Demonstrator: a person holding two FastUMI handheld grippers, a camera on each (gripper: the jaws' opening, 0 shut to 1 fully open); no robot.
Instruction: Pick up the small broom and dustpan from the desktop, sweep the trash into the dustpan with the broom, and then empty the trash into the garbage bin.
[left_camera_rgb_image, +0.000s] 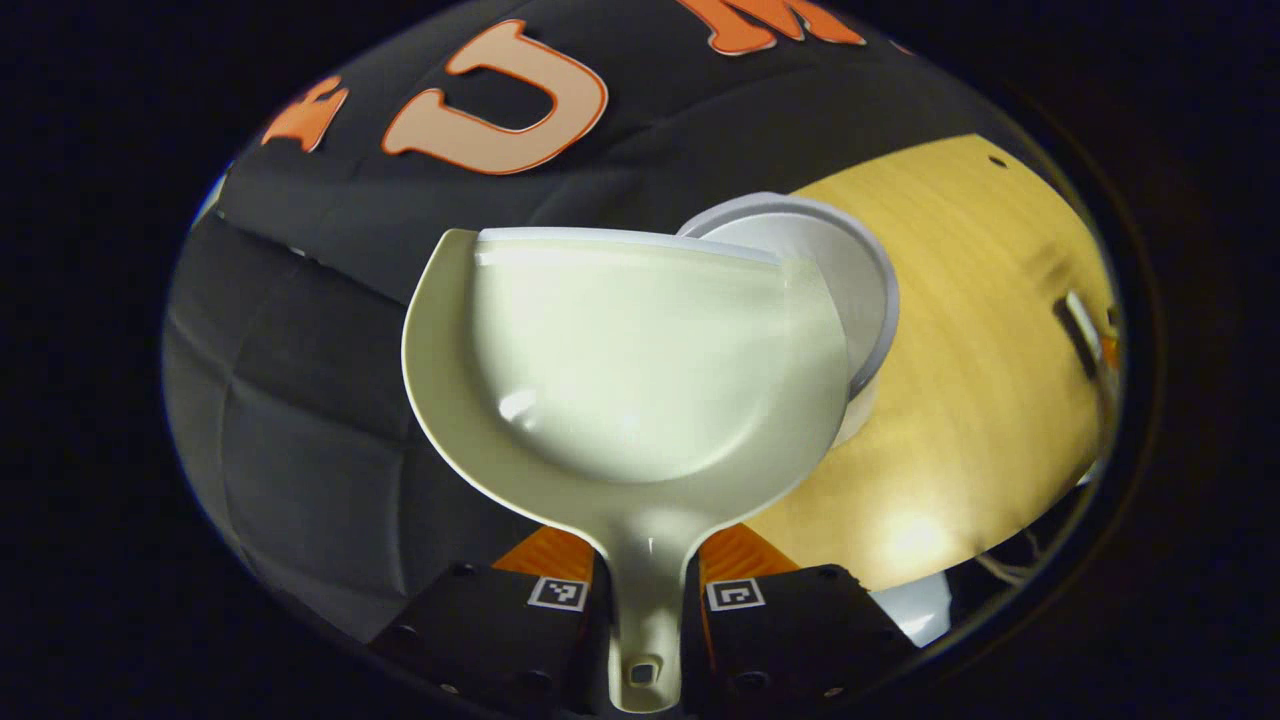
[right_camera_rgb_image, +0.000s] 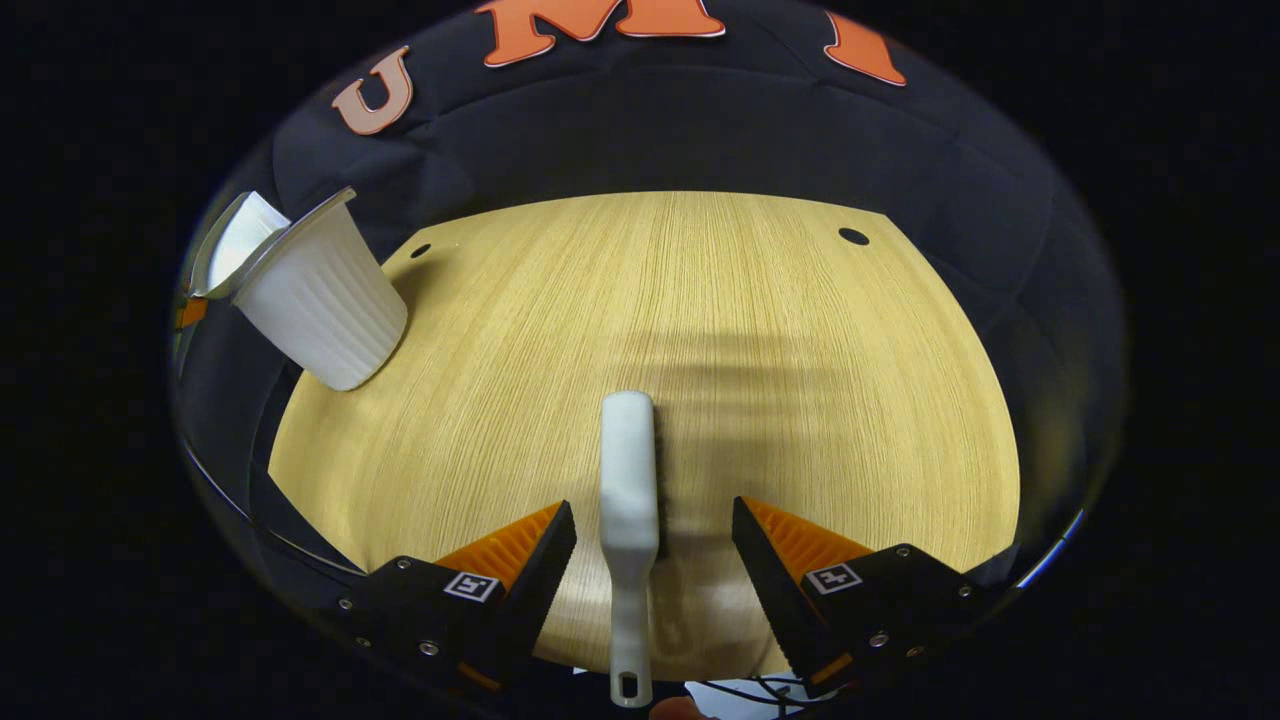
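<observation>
In the left gripper view, the left gripper (left_camera_rgb_image: 646, 600) is clamping the dustpan (left_camera_rgb_image: 640, 370) by its handle, both fingers pressing on the handle's sides. The pan is reaching up from 6 o'clock to the centre, its hollow facing the camera and looking bare. Its front edge is lying over the rim of the bin (left_camera_rgb_image: 850, 270), which is peeking out at 1 o'clock. The bin is standing near the edge of the table (left_camera_rgb_image: 980, 400), which is spreading away toward 3 o'clock.

In the right gripper view, the right gripper (right_camera_rgb_image: 652, 550) is standing wide open, its fingers well apart on either side of the broom (right_camera_rgb_image: 628, 500) and touching nothing. The broom is lying on the table (right_camera_rgb_image: 800, 330), running from 6 o'clock to the centre, handle end nearest the camera. At 10 o'clock the bin (right_camera_rgb_image: 325, 300) is appearing tilted, with the dustpan (right_camera_rgb_image: 225, 245) just behind its rim.
</observation>
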